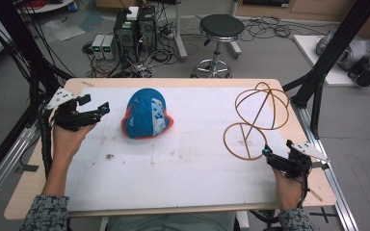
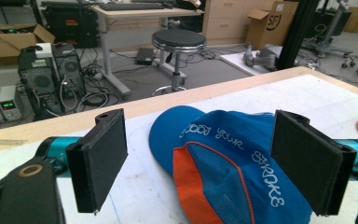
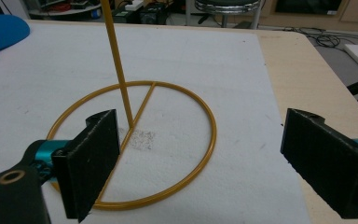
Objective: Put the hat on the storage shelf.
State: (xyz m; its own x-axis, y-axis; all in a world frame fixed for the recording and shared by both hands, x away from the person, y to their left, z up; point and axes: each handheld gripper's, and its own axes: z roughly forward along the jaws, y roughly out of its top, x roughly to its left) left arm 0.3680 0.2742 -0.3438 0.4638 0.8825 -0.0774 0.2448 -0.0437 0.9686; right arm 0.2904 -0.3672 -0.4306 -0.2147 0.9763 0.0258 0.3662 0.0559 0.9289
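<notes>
Blue cap (image 1: 146, 115) with orange panel and white lettering lying on the white mat (image 1: 188, 168) that covers the wooden worktop (image 1: 26, 192), left of centre, brim toward the far edge. Left of the cap, near but apart from it: left gripper (image 1: 105, 109), held in a hand (image 1: 70, 137) at the worktop's left edge, grey three-cornered plate on top, jaws spread wide and holding nothing. From the left gripper view, the cap (image 2: 223, 163) seen lying between and beyond the two black jaws, neither pad touching it, the gripper (image 2: 205, 163) aimed at its crown. Well to the right of the cap: a yellow wire hat stand (image 1: 257, 118), flat ring base with a crossbar on the mat, a thin upright rod rising from it to a rounded wire frame on top. Right of the cap and just beside the near rim of the stand's base: right gripper (image 1: 267, 155), held in the other hand (image 1: 289, 187) near the worktop's right edge, jaws likewise spread and empty. From the right gripper view, the stand (image 3: 135, 140) with its ring base and rod beyond the open jaws, the left jaw overlapping the ring's near-left arc in view, contact impossible to tell; gripper (image 3: 205, 168) above the mat; a corner of the cap (image 3: 2, 32) at far left. Behind the worktop, beyond the cap: a black round stool (image 1: 220, 29), computer towers (image 1: 135, 31) and loose cables on the floor.
</notes>
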